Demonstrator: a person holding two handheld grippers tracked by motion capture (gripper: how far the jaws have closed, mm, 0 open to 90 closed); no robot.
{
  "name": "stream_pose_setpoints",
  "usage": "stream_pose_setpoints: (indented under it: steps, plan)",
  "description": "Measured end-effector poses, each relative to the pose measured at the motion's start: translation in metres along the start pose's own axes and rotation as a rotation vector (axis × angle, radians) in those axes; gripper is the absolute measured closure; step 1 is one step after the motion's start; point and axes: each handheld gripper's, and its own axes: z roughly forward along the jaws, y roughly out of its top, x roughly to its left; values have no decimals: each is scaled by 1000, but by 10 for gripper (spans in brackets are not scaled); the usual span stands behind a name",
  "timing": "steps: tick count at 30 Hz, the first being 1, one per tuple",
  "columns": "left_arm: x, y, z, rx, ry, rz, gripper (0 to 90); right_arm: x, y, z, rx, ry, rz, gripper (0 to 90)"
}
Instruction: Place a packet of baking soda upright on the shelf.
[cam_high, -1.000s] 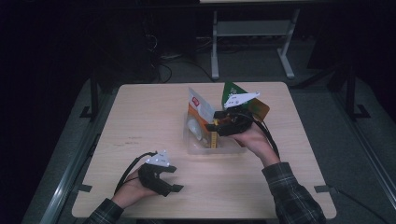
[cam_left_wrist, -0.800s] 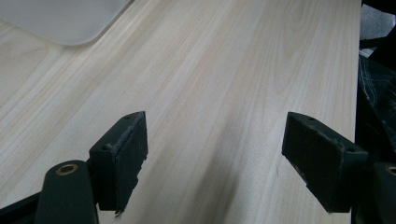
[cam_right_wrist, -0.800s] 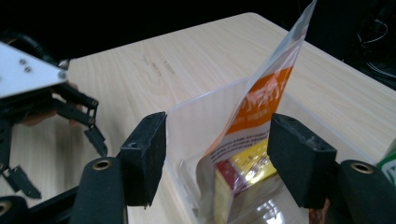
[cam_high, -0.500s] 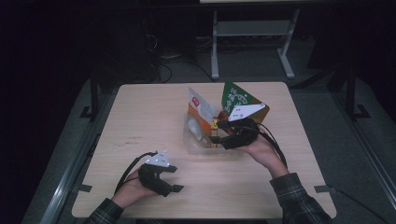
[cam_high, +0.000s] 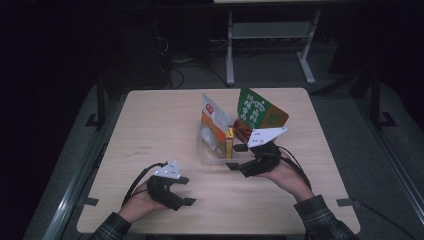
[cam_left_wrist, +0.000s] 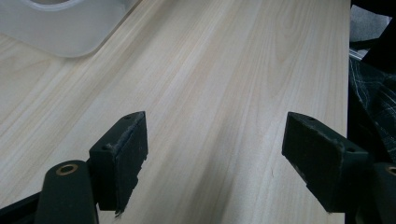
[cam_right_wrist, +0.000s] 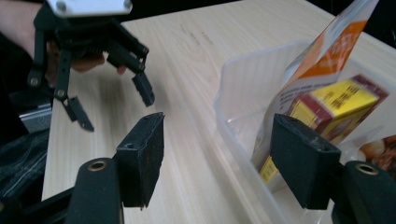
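Right gripper (cam_high: 237, 156), high view: jaws spread wide, nothing held, at the near right edge of a clear plastic bin (cam_high: 209, 154) mid-table. Bin holds an orange-white pouch (cam_high: 212, 116), a green bag (cam_high: 260, 111) and a yellow box (cam_high: 229, 143), all upright. Left gripper (cam_high: 184, 191) rests low on the light wood table (cam_high: 150, 120), open, empty.

Left gripper view: matte black pads (cam_left_wrist: 125, 156) wide apart over bare wood grain; bin corner top left.

Right gripper view: jaws straddle the bin wall, the right one over the bin's inside, gripping nothing; left gripper beyond.
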Motion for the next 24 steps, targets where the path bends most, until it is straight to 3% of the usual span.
stream_pose_setpoints:
  steps: [6,24]
  plan:
    - [-2,0,1,-8,-9,-6,221,6,-11,0,16,8,-7,341]
    - [-6,0,5,11,-36,34,221,16,-46,5,86,14,-4,332]
